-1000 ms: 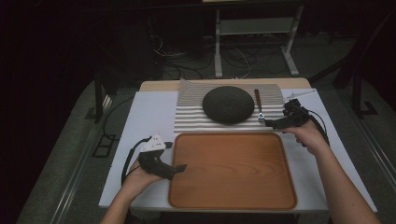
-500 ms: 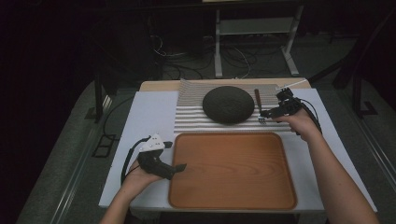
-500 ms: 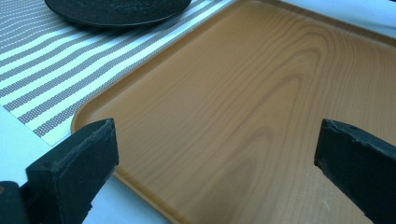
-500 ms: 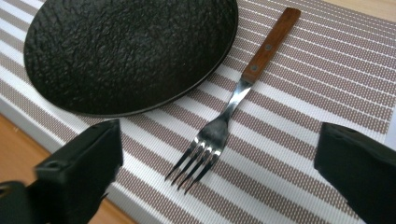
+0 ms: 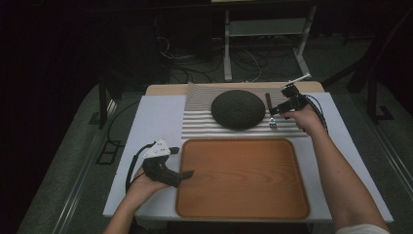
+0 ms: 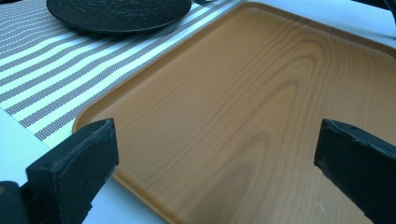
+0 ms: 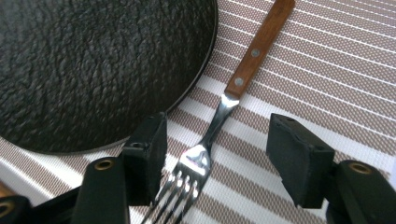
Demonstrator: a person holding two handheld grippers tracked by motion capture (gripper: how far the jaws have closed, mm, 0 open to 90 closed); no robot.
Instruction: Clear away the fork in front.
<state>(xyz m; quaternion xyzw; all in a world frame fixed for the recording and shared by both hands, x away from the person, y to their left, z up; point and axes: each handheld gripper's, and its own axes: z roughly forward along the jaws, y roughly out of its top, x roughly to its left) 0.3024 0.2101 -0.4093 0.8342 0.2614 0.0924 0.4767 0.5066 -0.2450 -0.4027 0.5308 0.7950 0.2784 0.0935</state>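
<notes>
The right gripper (image 7: 217,154), jaws just closing and half-wide, straddles a wooden-handled fork (image 7: 219,116) without touching it. The fork lies on the striped placemat (image 7: 327,60), right of the black plate (image 7: 93,70).

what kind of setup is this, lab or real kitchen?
Likely a lab or recording rig, not a kitchen: loose cables and a metal stand on the floor behind the table, with a staged striped mat, dark plate and fork.

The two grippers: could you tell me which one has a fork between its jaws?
The right gripper, beside the black plate; its closing jaws straddle the fork. The left gripper faces bare tray.
</notes>
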